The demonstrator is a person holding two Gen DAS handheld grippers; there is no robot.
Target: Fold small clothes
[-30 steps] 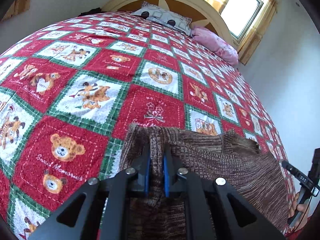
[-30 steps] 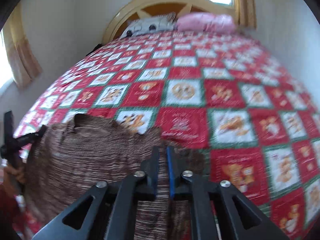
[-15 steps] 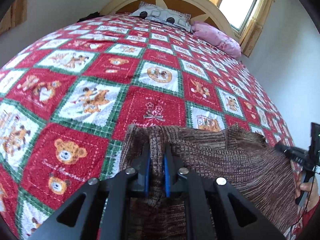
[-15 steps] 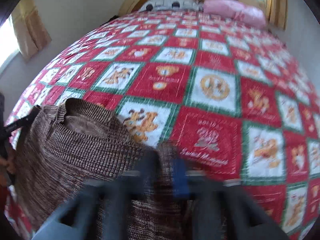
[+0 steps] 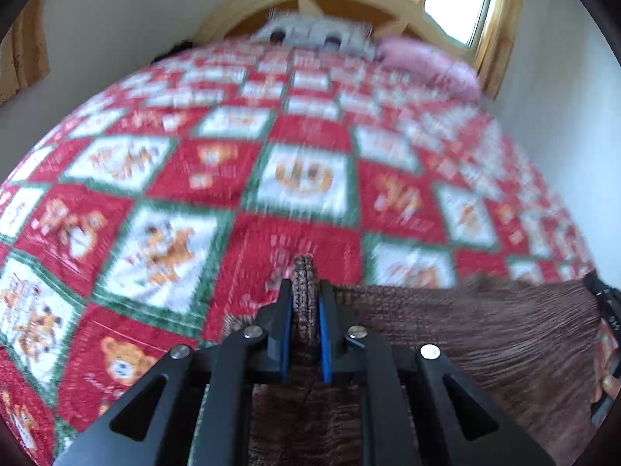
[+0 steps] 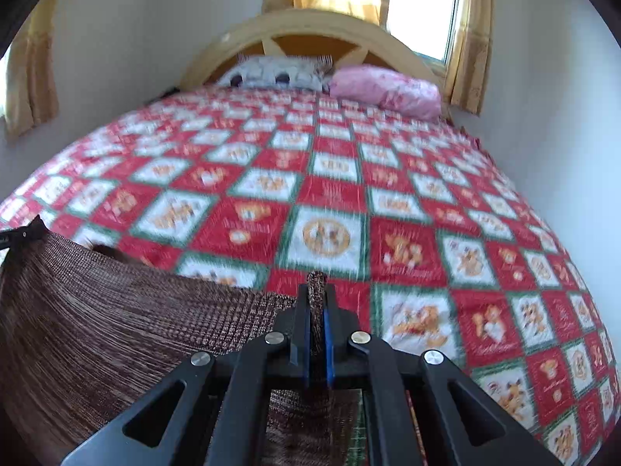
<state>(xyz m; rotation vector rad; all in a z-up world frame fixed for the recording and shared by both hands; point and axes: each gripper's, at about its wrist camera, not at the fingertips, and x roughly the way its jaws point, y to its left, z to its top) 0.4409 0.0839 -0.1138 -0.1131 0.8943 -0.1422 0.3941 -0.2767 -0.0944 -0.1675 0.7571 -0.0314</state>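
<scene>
I see the bed filling both views, covered by a red, white and green patchwork quilt printed with teddy bears, and its arched wooden headboard stands against the far wall under a window with yellow curtains. A pink pillow and a grey-and-white patterned pillow lie side by side at the head end. Over the near end of the quilt hangs a brown knitted garment, stretched in a broad sheet between my two hands; its upper edge runs almost straight from one claw to the other, and the cloth below drops toward me. My left claw is clamped on a bunched fold of the knit at one end of that edge, with a small roll of fabric poking up past the blue pads. My right claw is clamped on the other end, a thin strip of the knit pinched between its blue pads and standing just above the tips. The left view is blurred, so the quilt's pictures there are hard to read.
</scene>
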